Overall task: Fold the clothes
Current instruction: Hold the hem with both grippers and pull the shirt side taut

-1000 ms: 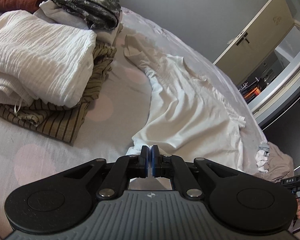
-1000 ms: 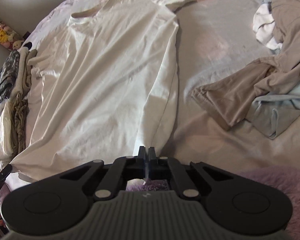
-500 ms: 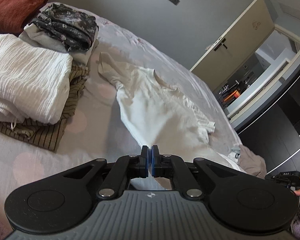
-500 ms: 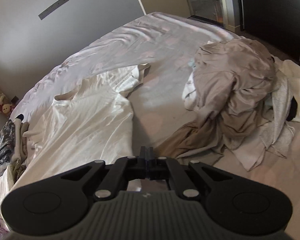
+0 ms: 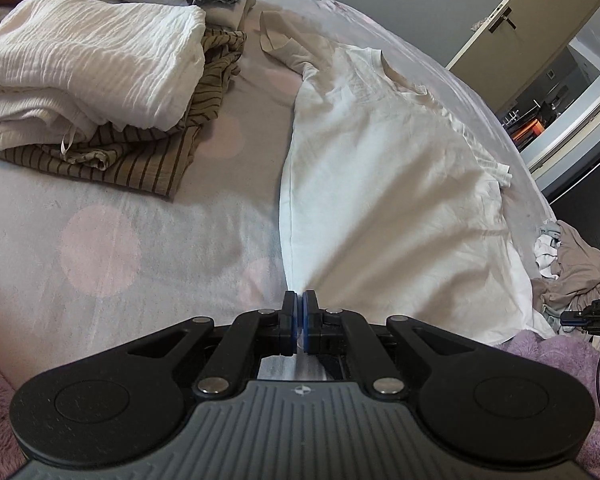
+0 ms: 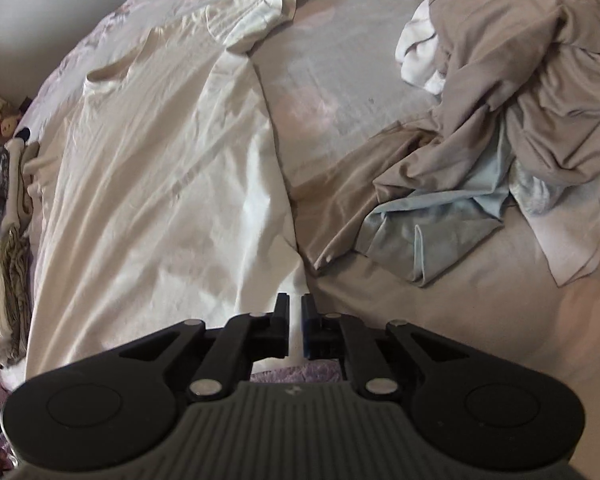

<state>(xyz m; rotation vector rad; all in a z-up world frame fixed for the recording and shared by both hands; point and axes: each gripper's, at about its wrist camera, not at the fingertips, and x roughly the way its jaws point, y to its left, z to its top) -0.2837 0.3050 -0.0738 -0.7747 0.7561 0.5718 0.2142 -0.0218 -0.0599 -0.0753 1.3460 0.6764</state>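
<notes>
- The left tongs [image 5: 299,304] are pinched together on the near left hem corner of the white T-shirt [image 5: 380,168], the cloth fanning out from them in taut creases.
- The right tongs [image 6: 296,308] stand a little apart at the shirt's near right hem corner [image 6: 296,280]; cloth shows in the gap, but I cannot tell whether they grip it or have let go.
- Ahead of both tongs the shirt lies spread face-down or face-up on the bed [image 5: 100,240], collar at the far end, one sleeve [image 6: 268,20] bunched far ahead of the right tongs.
- To the left of the left tongs sits a stack of folded clothes [image 5: 92,72]; to the right of the right tongs lies a heap of loose clothes [image 6: 520,120], a tan piece just beside the shirt's edge.
- Risk: if only the left corner is truly held, a pull would skew the shirt and drag in diagonal wrinkles.
- Risk: the thin hem could slip from the right tongs, since they are not fully together.
- Risk: a fold toward the right could catch the tan piece; the bunched sleeve would fold in lumpy.
</notes>
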